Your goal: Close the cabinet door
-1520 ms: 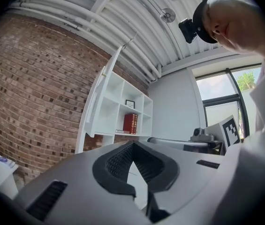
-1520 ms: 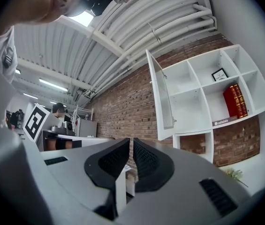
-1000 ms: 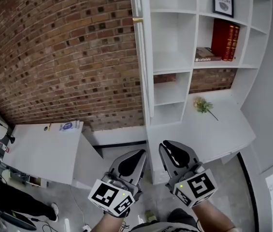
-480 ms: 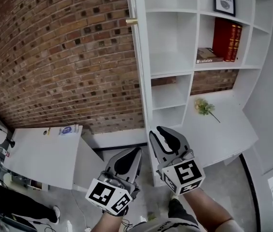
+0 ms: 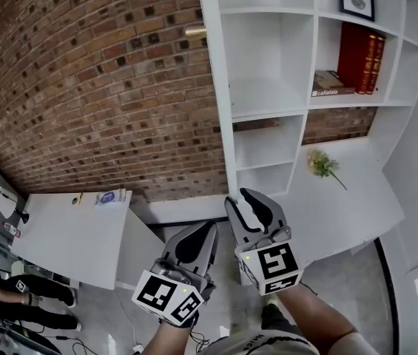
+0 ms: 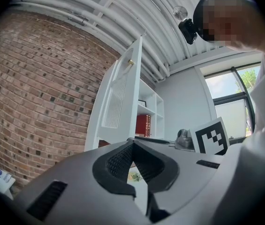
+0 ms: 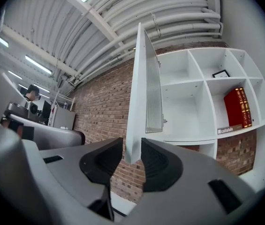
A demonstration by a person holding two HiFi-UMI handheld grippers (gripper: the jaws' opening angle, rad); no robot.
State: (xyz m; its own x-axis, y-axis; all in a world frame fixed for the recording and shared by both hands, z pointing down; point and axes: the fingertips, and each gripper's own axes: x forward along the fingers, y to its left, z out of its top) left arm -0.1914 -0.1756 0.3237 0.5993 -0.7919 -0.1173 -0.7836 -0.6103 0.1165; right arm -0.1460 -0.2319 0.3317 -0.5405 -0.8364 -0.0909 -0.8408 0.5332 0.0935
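**Cabinet door**: white, slatted panel, brass handle. Hung at the left edge of the shelf cabinet, swung wide and edge-on to the room. Not yet closed.

**Right tool**: jaws opening. The door's lower corner shows in the gap, and the pads are not pressing on it.

**Left tool**: jaws together at the tips, empty, just beside the right tool and below the door.

**Step in hand:** likely lining up on the door's free edge.

**Next move:** bear on that edge and swing it along its hinge arc towards the shelves until flush.
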